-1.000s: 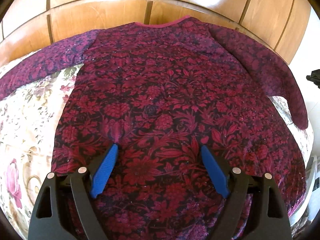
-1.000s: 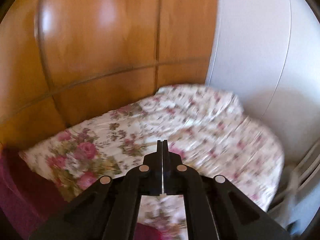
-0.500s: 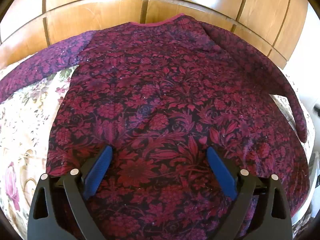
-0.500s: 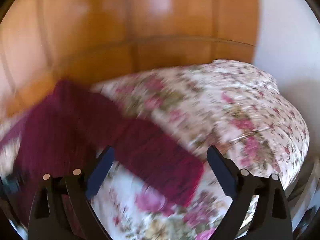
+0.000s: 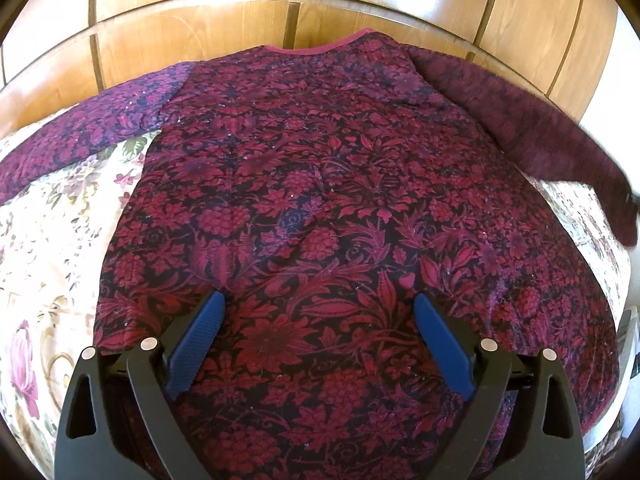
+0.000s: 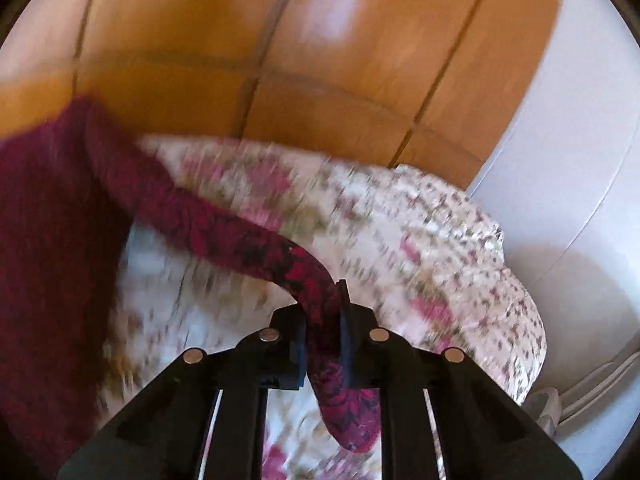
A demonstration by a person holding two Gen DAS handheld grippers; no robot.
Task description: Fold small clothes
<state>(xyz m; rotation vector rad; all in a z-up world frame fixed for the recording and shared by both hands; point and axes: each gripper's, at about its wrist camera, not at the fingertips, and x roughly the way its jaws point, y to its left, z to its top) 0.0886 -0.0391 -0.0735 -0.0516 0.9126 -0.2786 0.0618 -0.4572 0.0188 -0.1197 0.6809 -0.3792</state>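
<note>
The right tongs (image 6: pixel 322 320), spread wide half a second ago, now clamp the sleeve (image 6: pixel 240 236), probably near its cuff given the blur. The left tongs (image 5: pixel 318 340) hover open over the top (image 5: pixel 320 200), flat on the bed (image 5: pixel 52 240); its neckline lies at twelve o'clock. The sleeve fold can begin.

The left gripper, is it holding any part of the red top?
No, the left gripper hangs wide open over the top, its blue pads spread apart with nothing between them.
</note>
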